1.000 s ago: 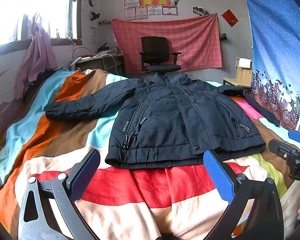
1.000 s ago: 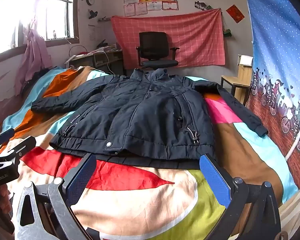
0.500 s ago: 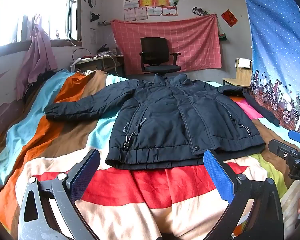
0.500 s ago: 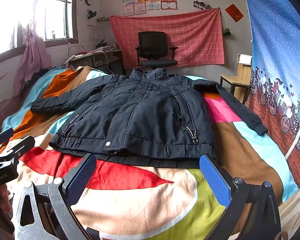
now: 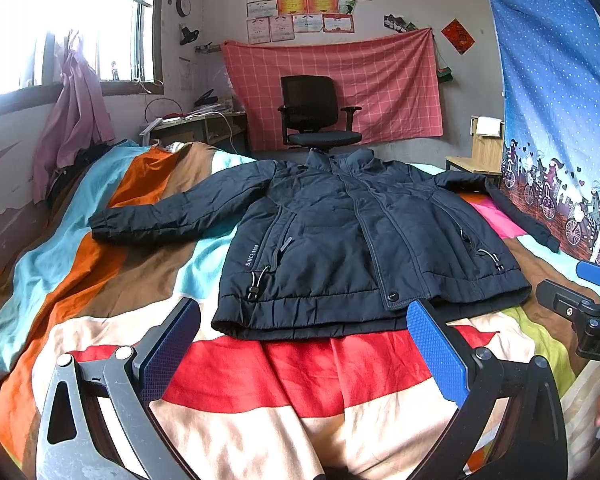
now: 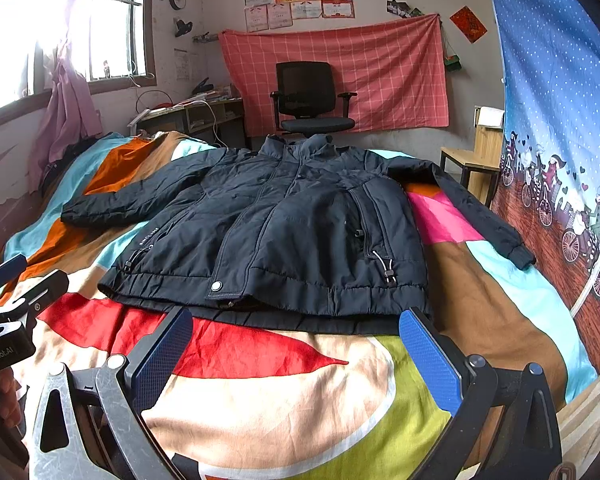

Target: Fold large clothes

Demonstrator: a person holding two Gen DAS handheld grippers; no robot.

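Note:
A dark navy padded jacket lies flat and front up on a bed, zipped, collar at the far end, both sleeves spread out to the sides. Its hem faces me. My left gripper hovers open just short of the hem's left half, nothing between its blue pads. My right gripper is open too, near the hem's right half, with blue pads apart. Each gripper shows at the edge of the other's view.
The bed wears a multicoloured striped sheet. A black office chair stands past the bed's far end before a red checked cloth. A blue printed curtain hangs along the right. A desk and window are at left.

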